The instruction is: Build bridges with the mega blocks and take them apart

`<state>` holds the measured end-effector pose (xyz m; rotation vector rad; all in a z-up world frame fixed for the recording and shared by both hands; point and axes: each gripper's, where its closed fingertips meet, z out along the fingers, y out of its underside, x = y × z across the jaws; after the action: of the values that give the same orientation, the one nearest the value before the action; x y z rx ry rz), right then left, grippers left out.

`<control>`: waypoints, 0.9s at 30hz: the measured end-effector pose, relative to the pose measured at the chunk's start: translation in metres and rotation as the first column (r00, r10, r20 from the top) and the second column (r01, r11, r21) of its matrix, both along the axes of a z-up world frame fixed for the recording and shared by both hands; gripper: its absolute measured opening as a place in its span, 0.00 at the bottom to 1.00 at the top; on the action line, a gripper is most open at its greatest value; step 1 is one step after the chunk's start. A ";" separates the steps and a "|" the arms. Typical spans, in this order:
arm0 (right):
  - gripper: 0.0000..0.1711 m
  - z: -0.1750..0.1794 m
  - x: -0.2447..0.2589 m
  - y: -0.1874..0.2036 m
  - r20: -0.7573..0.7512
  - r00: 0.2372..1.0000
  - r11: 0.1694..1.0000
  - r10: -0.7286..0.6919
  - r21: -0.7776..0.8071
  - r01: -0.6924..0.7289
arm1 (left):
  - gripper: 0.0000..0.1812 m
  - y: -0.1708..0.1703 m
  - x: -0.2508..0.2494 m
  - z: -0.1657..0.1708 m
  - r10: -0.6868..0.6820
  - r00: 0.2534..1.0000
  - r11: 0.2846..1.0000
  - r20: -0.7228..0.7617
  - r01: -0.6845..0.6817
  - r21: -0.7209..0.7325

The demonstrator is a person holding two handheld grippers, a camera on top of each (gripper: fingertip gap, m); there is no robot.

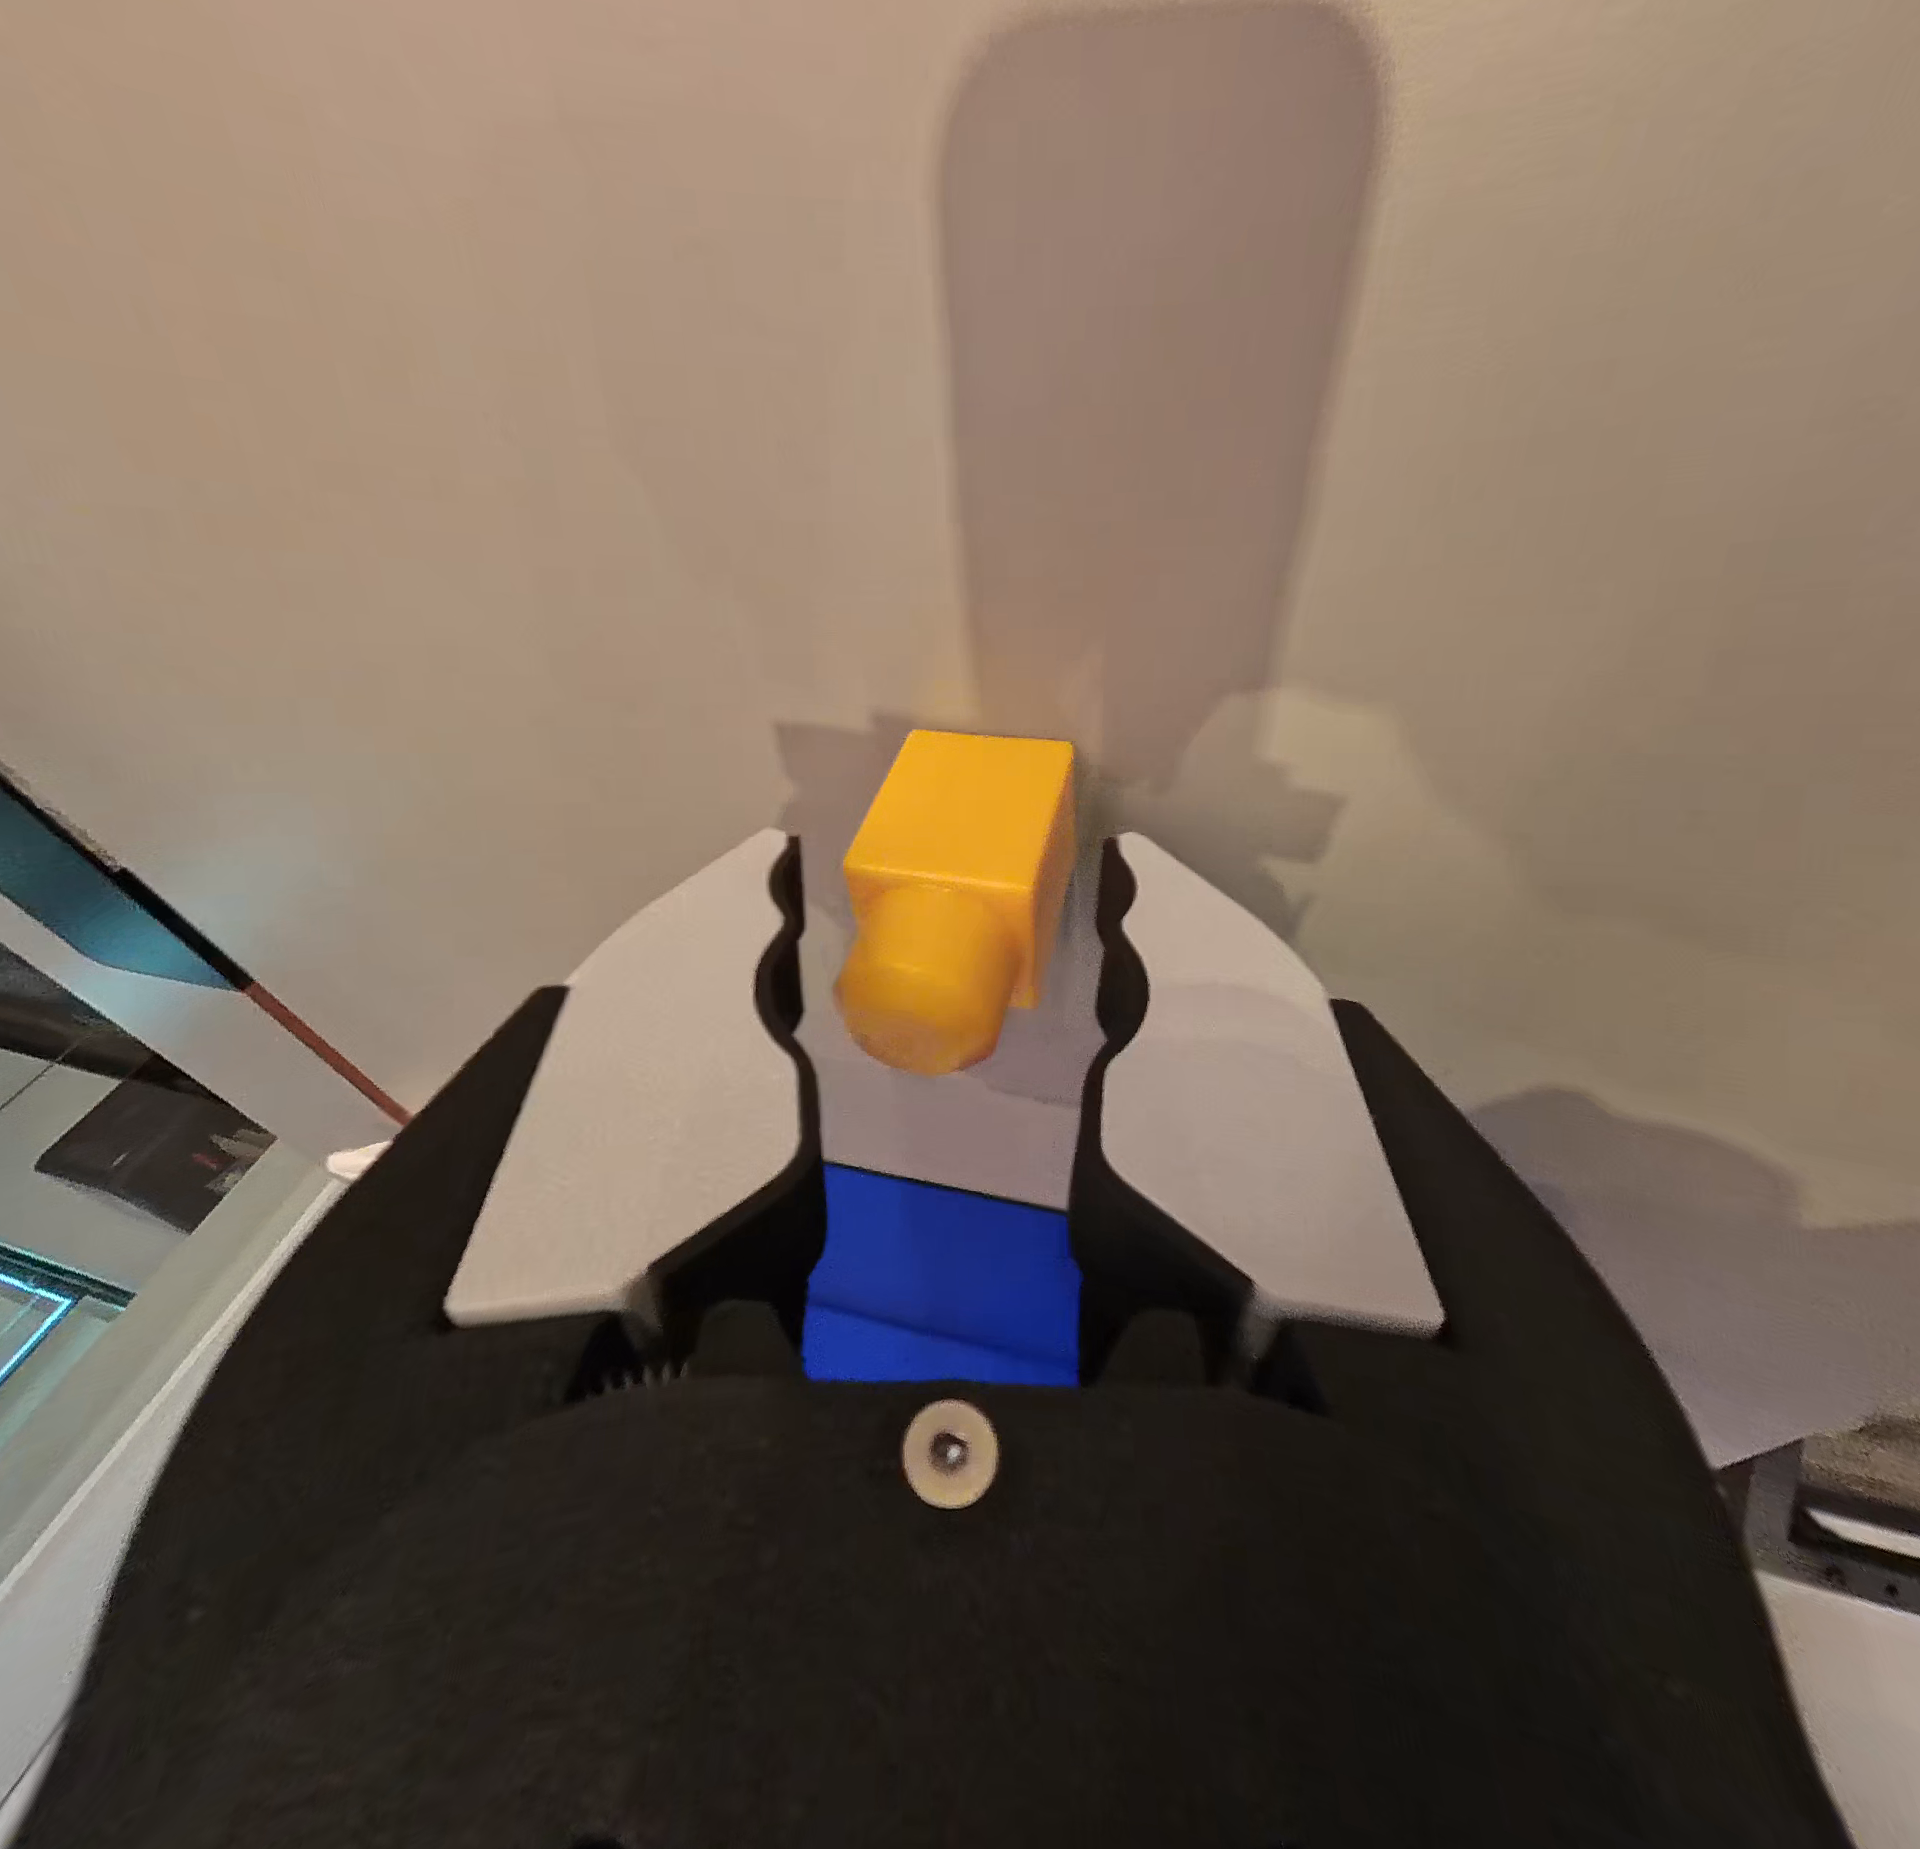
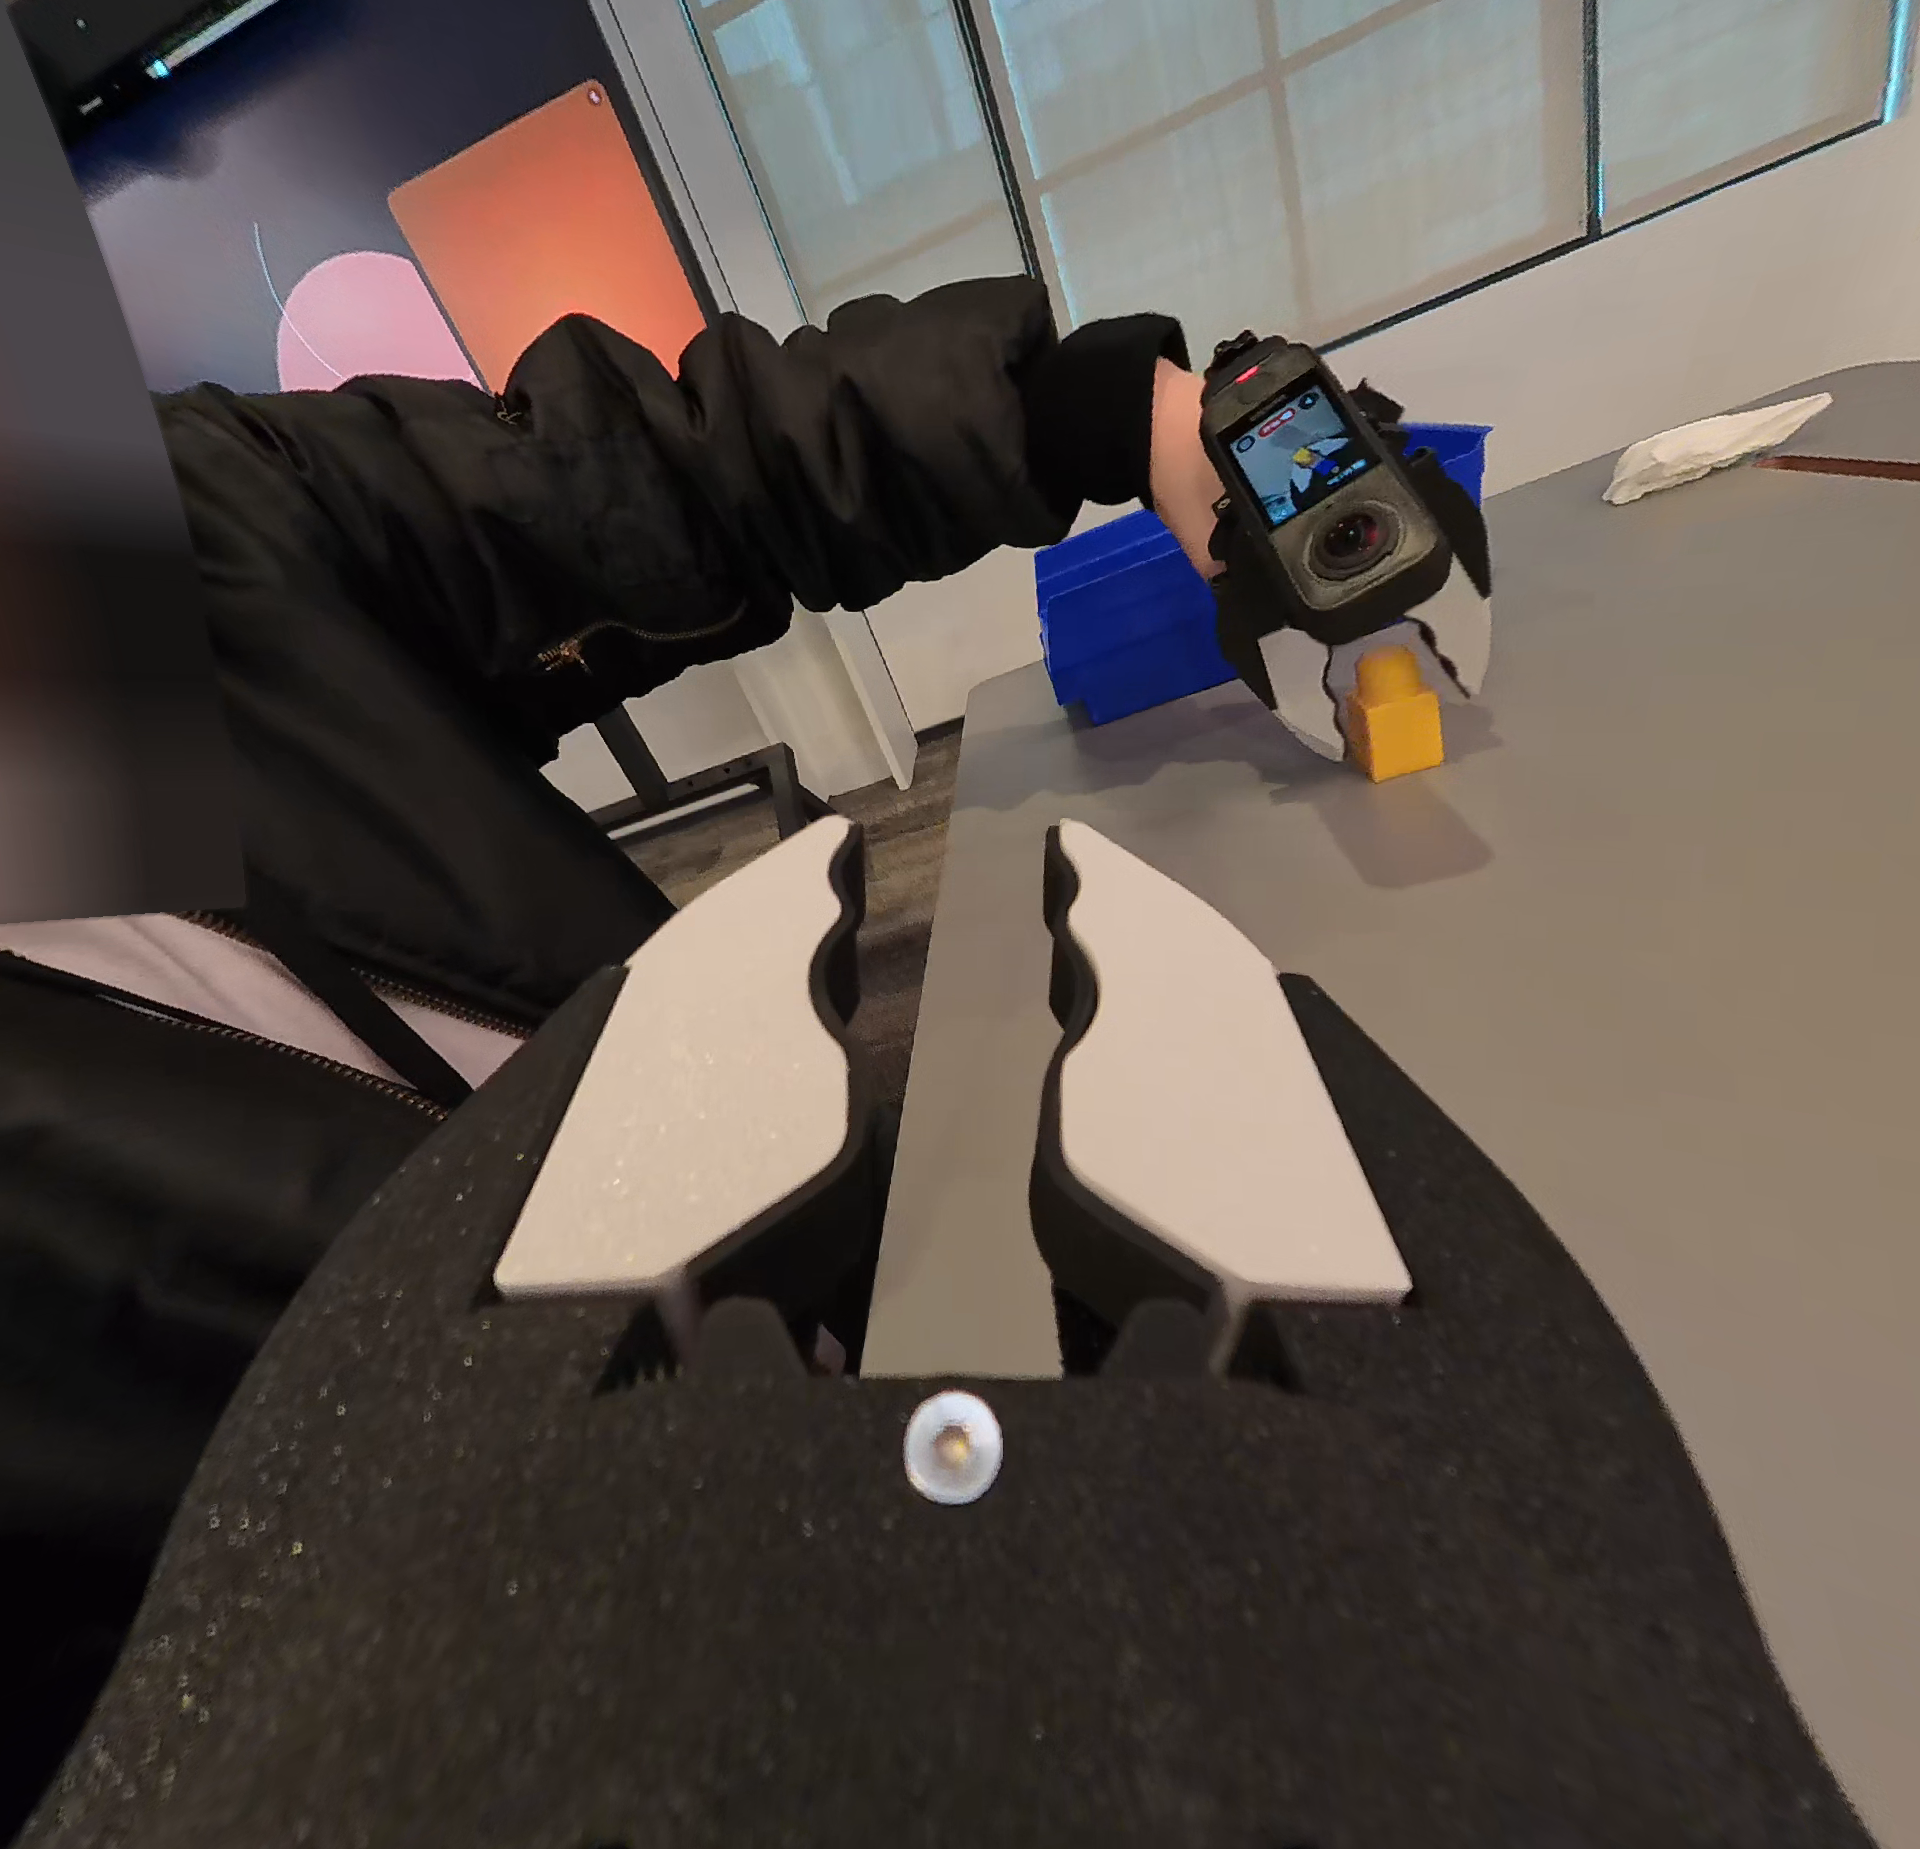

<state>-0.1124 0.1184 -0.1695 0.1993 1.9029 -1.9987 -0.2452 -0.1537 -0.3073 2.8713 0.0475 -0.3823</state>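
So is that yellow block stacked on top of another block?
No, the yellow block stands alone on the grey table, with the left tongs around it.

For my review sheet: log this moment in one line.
left gripper: open, over yellow block | block: on table | right gripper: open, empty
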 end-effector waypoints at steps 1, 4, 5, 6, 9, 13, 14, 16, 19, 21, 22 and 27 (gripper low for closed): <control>0.19 0.000 -0.001 0.001 0.005 1.000 1.000 0.001 -0.004 -0.001 | 0.32 0.000 0.000 0.001 0.005 1.000 1.000 0.002 -0.005 0.010; 0.19 -0.002 -0.001 0.001 0.009 1.000 1.000 0.008 -0.004 -0.008 | 0.33 -0.001 0.002 0.015 0.018 1.000 0.999 -0.018 -0.017 0.044; 0.19 -0.002 -0.001 0.002 0.010 1.000 1.000 0.011 0.000 -0.011 | 0.31 -0.003 0.003 0.025 0.025 0.999 0.997 -0.040 -0.022 0.071; 0.19 -0.003 -0.001 0.002 0.011 1.000 1.000 0.015 0.005 -0.015 | 0.30 -0.008 0.007 0.038 0.039 0.998 0.994 -0.056 -0.033 0.101; 0.19 -0.007 -0.002 0.006 0.019 1.000 0.999 0.022 0.024 -0.023 | 0.30 -0.033 0.018 0.093 0.120 0.982 0.966 -0.147 -0.082 0.246; 0.19 -0.010 -0.010 0.009 0.032 0.999 0.999 0.023 0.043 -0.024 | 0.28 -0.121 0.050 0.160 0.313 0.923 0.910 -0.225 -0.224 0.349; 0.19 -0.010 -0.012 0.009 0.038 0.999 0.999 0.023 0.043 -0.024 | 0.28 -0.149 0.062 0.164 0.357 0.906 0.901 -0.227 -0.271 0.337; 0.19 -0.007 -0.018 0.007 0.050 0.999 0.999 0.020 0.031 -0.021 | 0.26 -0.197 0.081 0.159 0.443 0.870 0.871 -0.217 -0.362 0.331; 0.19 -0.003 -0.025 0.000 0.055 0.998 1.000 0.011 0.010 -0.011 | 0.24 -0.254 0.105 0.125 0.627 0.767 0.764 -0.138 -0.570 0.303; 0.19 0.000 -0.026 -0.005 0.051 0.999 1.000 0.008 0.000 -0.008 | 0.22 -0.285 0.120 0.100 0.748 0.658 0.654 -0.086 -0.710 0.263; 0.19 0.000 -0.025 -0.008 0.050 0.999 1.000 0.008 -0.004 -0.008 | 0.18 -0.295 0.125 0.088 0.808 0.587 0.579 -0.060 -0.770 0.268; 0.19 -0.005 -0.021 -0.016 0.054 0.998 1.000 0.023 -0.002 -0.023 | 0.13 -0.304 0.130 0.062 0.930 0.352 0.291 0.104 -0.880 0.375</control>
<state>-0.1336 0.1023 -0.1745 0.2278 1.8623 -1.9598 -0.1153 -0.4572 -0.2450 2.5100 1.9067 -0.3133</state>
